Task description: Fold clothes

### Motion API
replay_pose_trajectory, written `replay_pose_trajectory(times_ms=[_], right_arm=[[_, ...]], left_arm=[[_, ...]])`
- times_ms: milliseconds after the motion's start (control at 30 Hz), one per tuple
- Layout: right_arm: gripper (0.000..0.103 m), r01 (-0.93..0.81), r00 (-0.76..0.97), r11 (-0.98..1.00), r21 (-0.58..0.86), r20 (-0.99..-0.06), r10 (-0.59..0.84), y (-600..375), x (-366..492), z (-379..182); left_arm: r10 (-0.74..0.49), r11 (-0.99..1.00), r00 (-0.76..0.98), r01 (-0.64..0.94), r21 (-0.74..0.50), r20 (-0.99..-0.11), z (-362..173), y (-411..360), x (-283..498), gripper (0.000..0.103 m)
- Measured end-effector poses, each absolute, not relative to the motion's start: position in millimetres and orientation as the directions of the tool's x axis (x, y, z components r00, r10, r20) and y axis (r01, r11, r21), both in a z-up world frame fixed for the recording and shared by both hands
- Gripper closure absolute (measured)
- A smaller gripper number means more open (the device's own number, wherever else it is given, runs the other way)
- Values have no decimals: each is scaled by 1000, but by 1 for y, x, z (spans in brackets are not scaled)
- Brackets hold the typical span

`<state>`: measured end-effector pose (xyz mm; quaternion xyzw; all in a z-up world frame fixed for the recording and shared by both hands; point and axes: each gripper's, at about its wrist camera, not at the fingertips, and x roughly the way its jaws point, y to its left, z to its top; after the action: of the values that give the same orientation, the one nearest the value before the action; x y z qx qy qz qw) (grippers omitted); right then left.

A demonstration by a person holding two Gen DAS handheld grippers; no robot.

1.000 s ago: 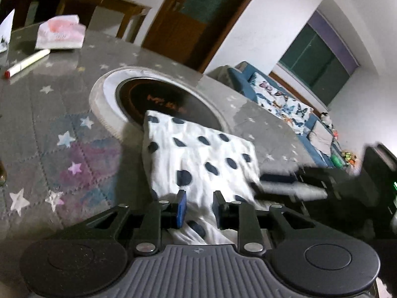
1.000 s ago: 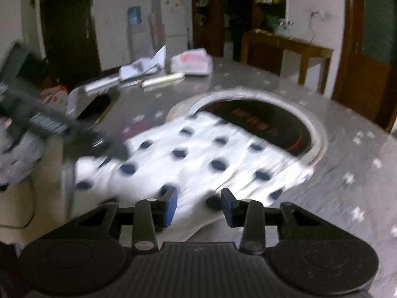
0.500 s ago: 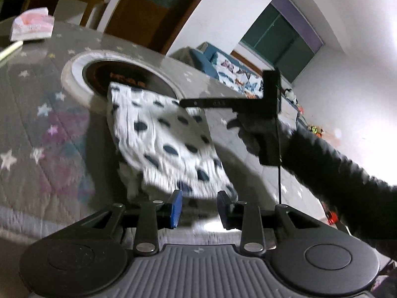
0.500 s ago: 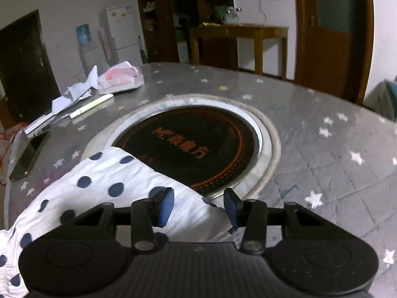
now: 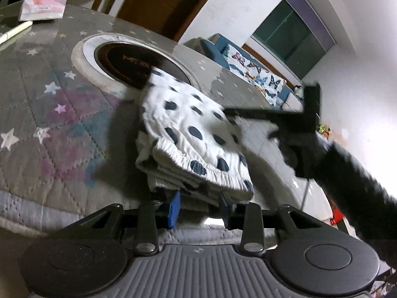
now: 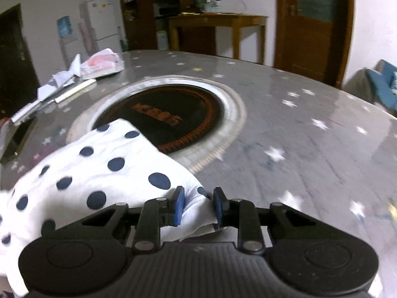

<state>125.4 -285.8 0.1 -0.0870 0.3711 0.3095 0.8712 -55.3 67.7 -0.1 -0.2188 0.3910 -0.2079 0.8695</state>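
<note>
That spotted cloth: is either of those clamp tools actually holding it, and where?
The right gripper has a corner of the spotted cloth between its closing jaws. The left gripper is opening at the folded elastic edge, not gripping it.

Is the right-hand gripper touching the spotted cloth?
Touching. In the right wrist view a corner of the spotted cloth lies bunched between the blue pads of the right gripper, against both, while the jaws are closing on it.

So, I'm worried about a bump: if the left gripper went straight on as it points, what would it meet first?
Probably the folded polka-dot garment; its elastic edge lies right ahead of the opening left gripper, nothing between.
</note>
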Motion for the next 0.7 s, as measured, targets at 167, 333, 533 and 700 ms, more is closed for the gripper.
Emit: replay_pose_trajectory(times_ms=[167,333,533,700], right_arm=[[79,-524,582,849,74,-697,420,-324,96,0],[79,-470,629,882,36,-687,363,-342,63,0],[79,-403,675,915,13,-671,307,-350,31,-1],[79,-344,692,938,40,-664,282,-359,0,-2]], left_arm=[[-515,816,622,146,-559,-589,-7,73,-43,65],[-504,810,631,107,-577,-590,-13,79,-30,65],[-493,809,646,93,-580,-583,-13,82,-7,65],[-466,834,648,95,-544,-602,-9,78,9,65]])
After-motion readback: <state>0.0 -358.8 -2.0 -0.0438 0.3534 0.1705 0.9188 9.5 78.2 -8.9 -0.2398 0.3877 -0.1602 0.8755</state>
